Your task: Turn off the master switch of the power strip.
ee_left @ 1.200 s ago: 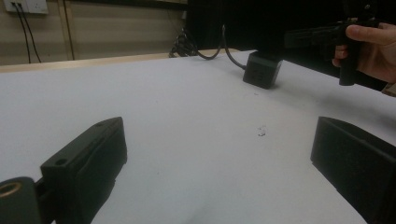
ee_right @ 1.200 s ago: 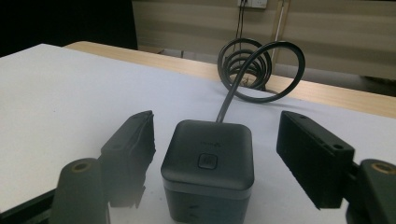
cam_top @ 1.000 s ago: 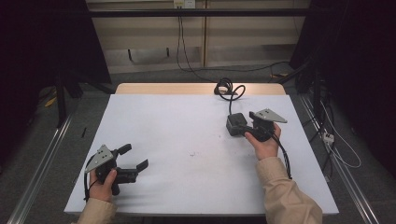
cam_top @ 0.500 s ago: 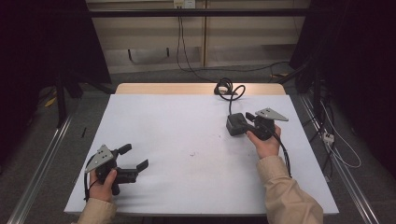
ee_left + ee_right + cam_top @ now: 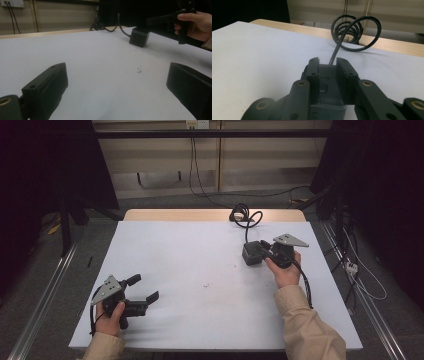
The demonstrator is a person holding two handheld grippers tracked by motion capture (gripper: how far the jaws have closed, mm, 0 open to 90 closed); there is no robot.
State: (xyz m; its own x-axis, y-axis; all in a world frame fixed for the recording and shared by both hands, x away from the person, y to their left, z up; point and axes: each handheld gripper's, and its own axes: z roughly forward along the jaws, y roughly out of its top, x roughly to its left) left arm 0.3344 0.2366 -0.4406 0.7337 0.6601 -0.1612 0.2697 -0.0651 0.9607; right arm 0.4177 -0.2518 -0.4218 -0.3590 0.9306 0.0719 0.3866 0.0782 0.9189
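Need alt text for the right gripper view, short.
The right gripper has its two black jaws closed against the sides of a dark grey power adapter on a white table. The adapter's black cable rises from its far end and coils on the table's wooden far edge.

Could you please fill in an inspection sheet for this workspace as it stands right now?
Surface: white table with a wooden strip along its far edge; a few small dark specks near the middle.
Job's things: dark power adapter standing on the table, right of centre.
Clutter: nothing seen.
Grippers: right tongs have just been closing and sit either side of the power adapter, jaws against its sides; left tongs open over bare table, nothing between the jaws.
Cables: the adapter's black cord runs to a coil at the far edge; a cable trails from each gripper.
Surroundings: wall sockets with leads hanging down; loose wires on the floor to the right.
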